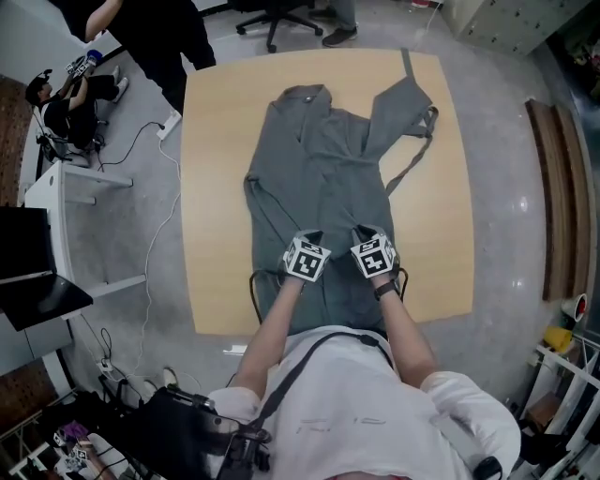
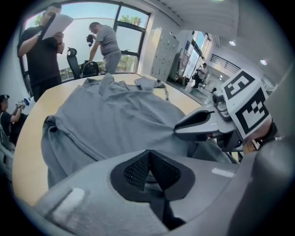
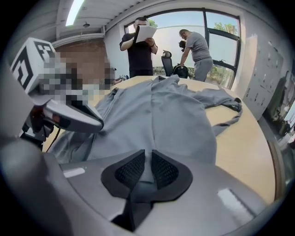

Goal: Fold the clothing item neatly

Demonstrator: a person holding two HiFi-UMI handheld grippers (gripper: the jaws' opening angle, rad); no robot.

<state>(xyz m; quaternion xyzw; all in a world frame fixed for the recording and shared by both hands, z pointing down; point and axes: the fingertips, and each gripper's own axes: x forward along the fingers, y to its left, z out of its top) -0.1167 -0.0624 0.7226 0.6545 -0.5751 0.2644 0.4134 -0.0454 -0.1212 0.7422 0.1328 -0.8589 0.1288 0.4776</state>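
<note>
A grey garment lies spread lengthwise on the wooden table, collar at the far end and a strap trailing off to the right. Both grippers sit side by side at its near hem. My left gripper is shut, and the cloth puckers toward its tip in the right gripper view. My right gripper is shut on a strip of the grey cloth between its pads. The left gripper view shows the fabric drawn into a pinch at that tip.
Two people stand beyond the far end of the table, next to an office chair. Cables and a desk lie on the floor at the left. A long wooden bench runs along the right. Bare tabletop shows on both sides of the garment.
</note>
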